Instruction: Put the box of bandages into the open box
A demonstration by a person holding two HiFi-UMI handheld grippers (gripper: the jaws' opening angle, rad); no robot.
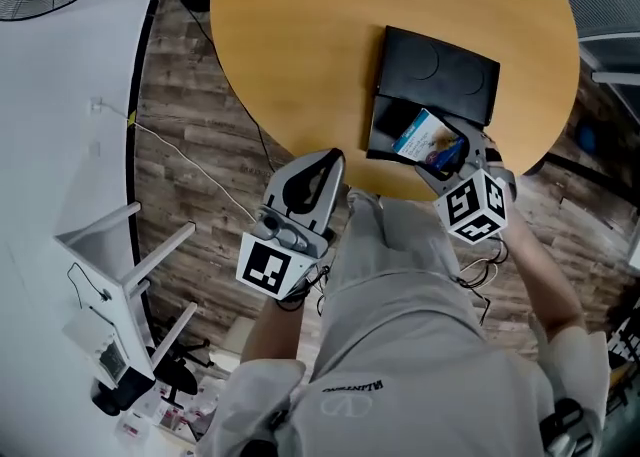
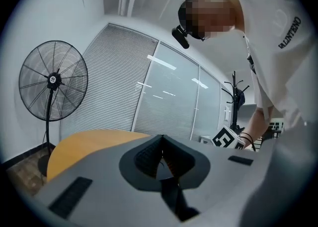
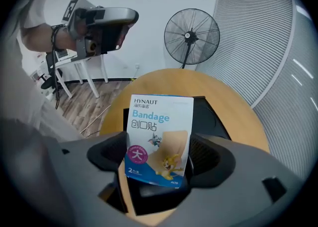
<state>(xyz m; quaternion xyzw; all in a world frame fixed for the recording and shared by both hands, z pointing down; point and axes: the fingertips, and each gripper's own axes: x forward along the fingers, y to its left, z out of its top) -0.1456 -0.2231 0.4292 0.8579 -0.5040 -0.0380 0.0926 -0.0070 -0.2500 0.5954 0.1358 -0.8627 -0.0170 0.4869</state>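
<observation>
A white and blue box of bandages (image 3: 159,139) stands upright between the jaws of my right gripper (image 3: 160,164), which is shut on it. In the head view the box of bandages (image 1: 422,133) hangs over the near part of the open black box (image 1: 392,117), whose lid (image 1: 440,70) lies flat behind it on the round wooden table (image 1: 300,35). The black box (image 3: 211,116) shows behind the bandages in the right gripper view. My left gripper (image 1: 318,177) is held off the table's near edge, shut with nothing in it (image 2: 160,159).
A standing fan (image 3: 192,36) is beyond the table's far side. A white stand (image 1: 130,265) and a thin cable (image 1: 190,165) are on the wood floor at the left. The person's torso (image 1: 420,345) fills the lower part of the head view.
</observation>
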